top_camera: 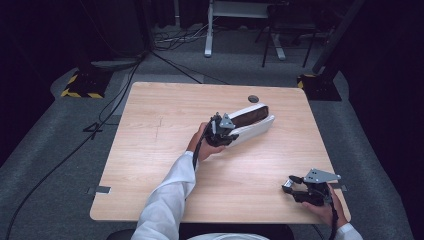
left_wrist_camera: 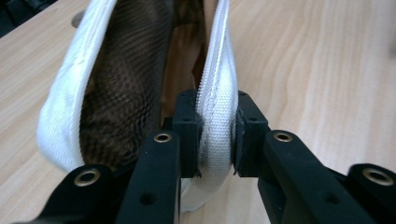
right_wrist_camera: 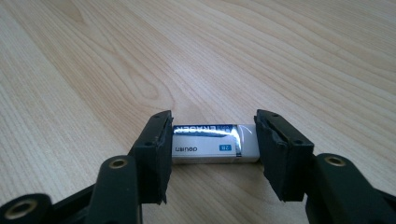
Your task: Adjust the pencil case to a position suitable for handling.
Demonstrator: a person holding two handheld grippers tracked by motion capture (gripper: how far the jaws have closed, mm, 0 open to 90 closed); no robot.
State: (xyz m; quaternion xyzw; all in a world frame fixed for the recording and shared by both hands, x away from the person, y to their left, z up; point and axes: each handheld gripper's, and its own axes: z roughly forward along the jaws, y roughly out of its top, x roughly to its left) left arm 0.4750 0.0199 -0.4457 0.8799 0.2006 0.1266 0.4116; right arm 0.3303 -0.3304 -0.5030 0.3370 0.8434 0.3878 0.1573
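A white pencil case (top_camera: pixel 251 122) lies unzipped at the middle of the wooden table (top_camera: pixel 150 170), its dark mesh lining (left_wrist_camera: pixel 126 84) showing. My left gripper (top_camera: pixel 223 131) sits at the case's near end. In the left gripper view its pads clamp the right-hand white zipper edge (left_wrist_camera: pixel 217 116), so the left gripper (left_wrist_camera: pixel 215 135) is shut on that edge. My right gripper (top_camera: pixel 291 185) rests near the table's front right corner. There it is shut on a white eraser (right_wrist_camera: pixel 215 143) with a blue and black sleeve, held by its two short ends between the right gripper (right_wrist_camera: pixel 214 149) pads.
A small dark round hole (top_camera: pixel 253 98) sits in the tabletop just behind the case. Beyond the table are black stands with yellow-striped bases (top_camera: pixel 80 85), floor cables (top_camera: pixel 120 85) and a white frame (top_camera: pixel 210 30).
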